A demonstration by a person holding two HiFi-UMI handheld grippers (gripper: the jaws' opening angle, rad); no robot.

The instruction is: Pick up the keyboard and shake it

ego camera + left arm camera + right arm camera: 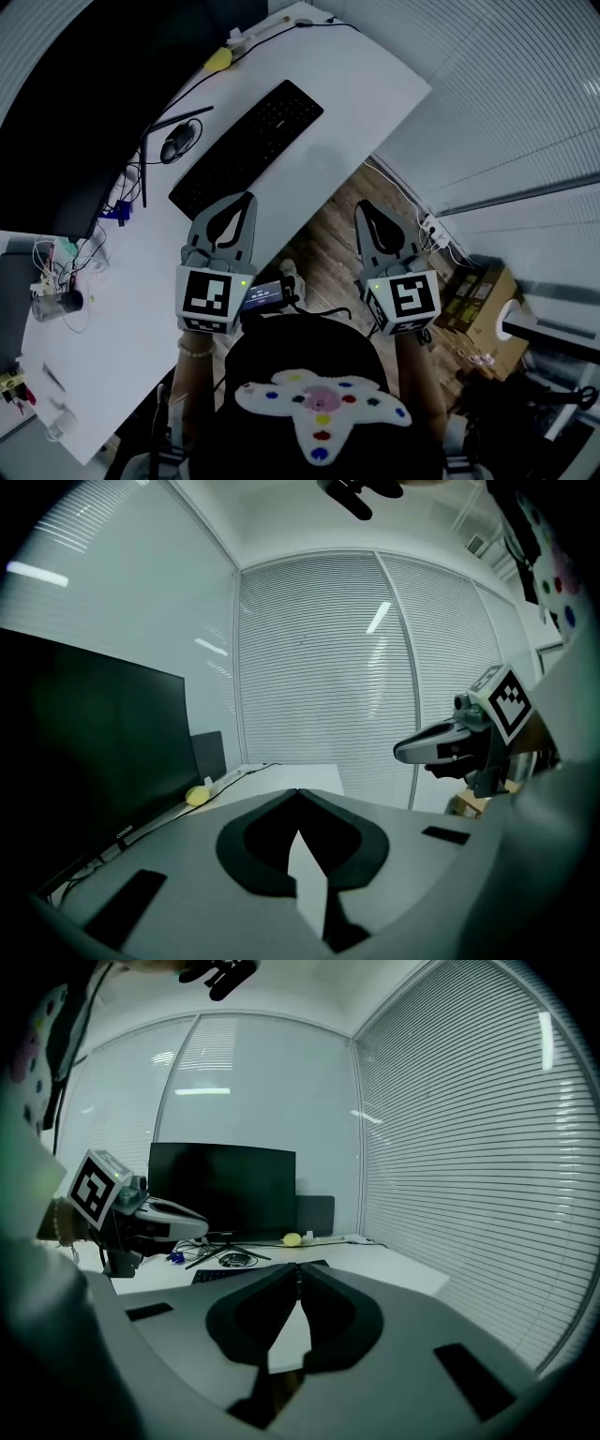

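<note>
Currently: keyboard [248, 145] lies flat on the white table [375, 84], set diagonally, roughly along the table's long edge on the person's side. No gripper touches it. Mouse [178, 141] is just beside it on the monitor [66, 112] side. Yellow object [218, 59] sits near the table's far corner.

Left gripper [249, 196]: fingers pressed together, nothing between them. In the head view its tip shows just beside the keyboard's near end; height above the table unclear.

Right gripper [362, 208]: fingers likewise closed and empty, held past the table's long edge over the wooden floor [328, 234], well apart from the keyboard.

Both grippers sit side by side, pointing the same way. Cardboard box [478, 291] on the floor at right.
</note>
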